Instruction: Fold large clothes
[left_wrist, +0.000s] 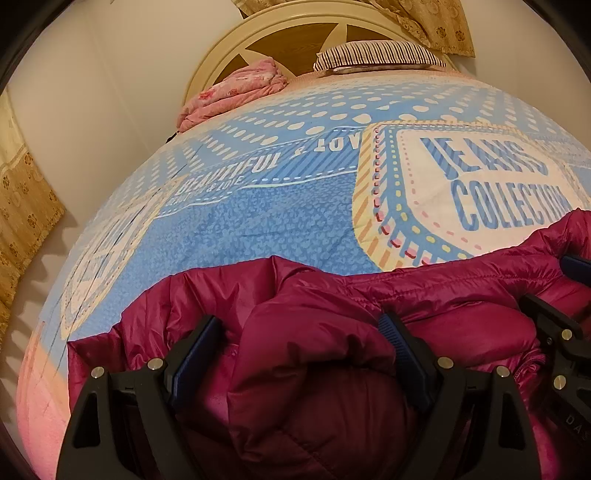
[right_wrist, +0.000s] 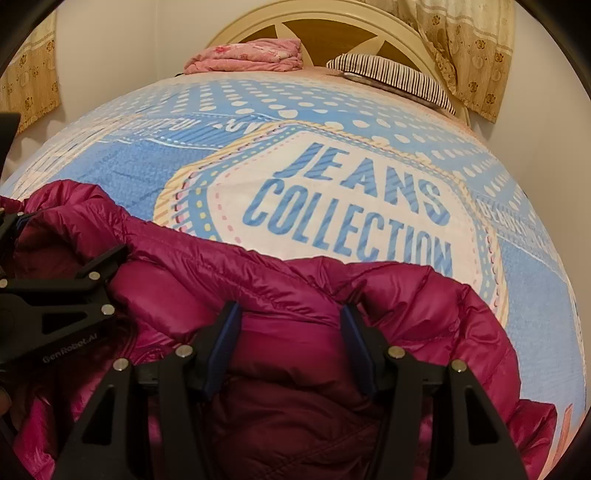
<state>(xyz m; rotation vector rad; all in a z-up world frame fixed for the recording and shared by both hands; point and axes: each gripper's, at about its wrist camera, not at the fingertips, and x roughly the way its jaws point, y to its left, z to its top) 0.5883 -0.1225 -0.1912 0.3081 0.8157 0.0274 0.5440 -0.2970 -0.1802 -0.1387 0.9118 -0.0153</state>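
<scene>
A magenta puffer jacket (left_wrist: 332, 295) lies bunched at the near edge of the bed; it also fills the lower part of the right wrist view (right_wrist: 295, 280). My left gripper (left_wrist: 301, 325) is open, its blue-padded fingers (left_wrist: 199, 354) either side of a thick fold of the jacket. My right gripper (right_wrist: 290, 314) is also open, its fingers (right_wrist: 225, 343) either side of a bulge of jacket. The right gripper shows at the right edge of the left wrist view (left_wrist: 554, 325); the left gripper shows at the left edge of the right wrist view (right_wrist: 55, 291). They are close together.
The bed (left_wrist: 258, 221) has a blue and white sheet printed "JEANS COLLECTION" (right_wrist: 351, 214). A folded pink blanket (right_wrist: 247, 55) and a striped pillow (right_wrist: 391, 77) lie by the cream headboard (left_wrist: 295, 40). Patterned curtains (left_wrist: 22, 206) hang at both sides; a white wall stands left.
</scene>
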